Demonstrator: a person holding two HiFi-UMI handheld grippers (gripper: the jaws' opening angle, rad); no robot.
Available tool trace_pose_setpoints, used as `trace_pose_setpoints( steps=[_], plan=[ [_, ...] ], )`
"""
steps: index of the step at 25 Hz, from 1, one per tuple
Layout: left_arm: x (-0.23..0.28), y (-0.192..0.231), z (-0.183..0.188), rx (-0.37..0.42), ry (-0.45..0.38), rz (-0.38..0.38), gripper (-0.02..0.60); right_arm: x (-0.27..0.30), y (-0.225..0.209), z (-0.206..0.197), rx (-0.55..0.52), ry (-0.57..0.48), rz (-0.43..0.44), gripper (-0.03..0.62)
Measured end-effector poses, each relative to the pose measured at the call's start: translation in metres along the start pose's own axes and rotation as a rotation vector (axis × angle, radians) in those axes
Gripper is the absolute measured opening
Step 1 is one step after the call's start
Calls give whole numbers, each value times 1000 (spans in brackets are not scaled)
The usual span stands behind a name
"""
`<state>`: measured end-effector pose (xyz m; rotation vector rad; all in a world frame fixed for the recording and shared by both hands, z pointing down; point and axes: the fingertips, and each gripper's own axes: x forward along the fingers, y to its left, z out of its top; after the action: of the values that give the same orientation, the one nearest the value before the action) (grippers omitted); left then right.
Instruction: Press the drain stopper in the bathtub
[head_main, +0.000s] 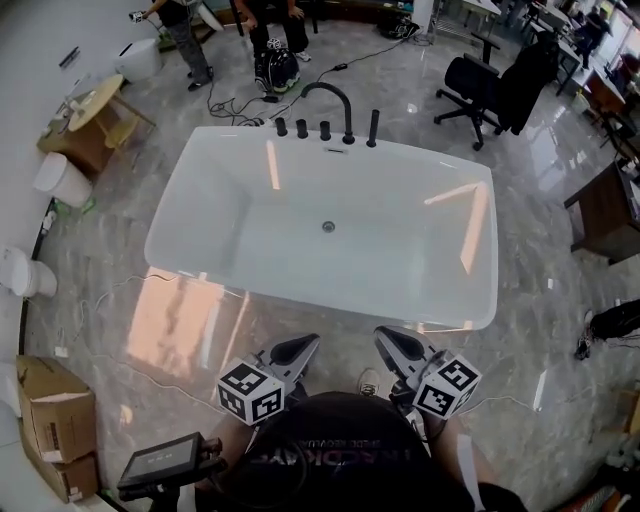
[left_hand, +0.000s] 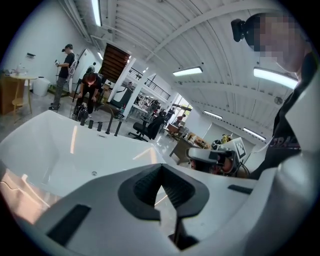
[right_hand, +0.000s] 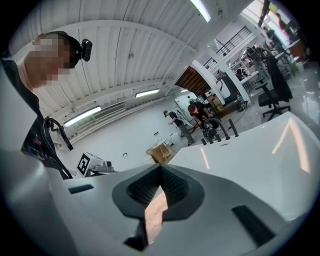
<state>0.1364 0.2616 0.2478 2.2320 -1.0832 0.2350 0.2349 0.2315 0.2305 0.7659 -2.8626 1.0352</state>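
The white tub (head_main: 200, 262) fills the middle of the head view, empty and dry-looking. The stopper (head_main: 328, 227) is a small round disc in the middle of the tub floor, bare, with nothing over it. In the left gripper view it shows as a dot (left_hand: 94, 173) at about 10 o'clock from the jaw tips.

Both tools hang outside the tub, over the marble floor (head_main: 560, 330) just beyond the near rim, well apart from the stopper, which lies at 12 o'clock from them. The left tool (head_main: 308, 342) has its jaws drawn together at the tips and nothing between them; its own view (left_hand: 160, 167) shows only floor through the gap behind the tips. The right tool (head_main: 384, 336) is likewise closed and empty (right_hand: 160, 167). Between the tools and the stopper stands the near wall of the tub — nothing else.

On the far rim, at 12 o'clock, a black faucet (head_main: 332, 98) arches beside a row of black knobs (head_main: 302, 128). A black chair (head_main: 488, 88) stands at 2 o'clock, cardboard boxes (head_main: 50, 425) at 8 o'clock, white fixtures (head_main: 62, 180) at 9 to 10 o'clock. People (head_main: 185, 30) stand at 11 o'clock — cables (head_main: 235, 105) trail on the floor near them.
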Motion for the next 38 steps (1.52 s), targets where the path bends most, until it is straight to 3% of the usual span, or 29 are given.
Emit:
trace_pose_setpoints(
  steps=[9,17,23,31,38],
  plan=[
    [-61,96,19,19,39,-86,11,99,54,-15,11,-56,-101,15],
    [-92,140,18,14,77,-143,11,139,78,-27,21,-61,-179,15],
    [-91,138,23,6,62,-165,11,139,75,-24,22,-44,-202,15],
    [-84,147,24,-20,61,-86,11,158,55,-14,25,10,-122,15],
    [-41,142,37,-41,72,-24,11,153,7,15,32,3,-64,15]
  ],
)
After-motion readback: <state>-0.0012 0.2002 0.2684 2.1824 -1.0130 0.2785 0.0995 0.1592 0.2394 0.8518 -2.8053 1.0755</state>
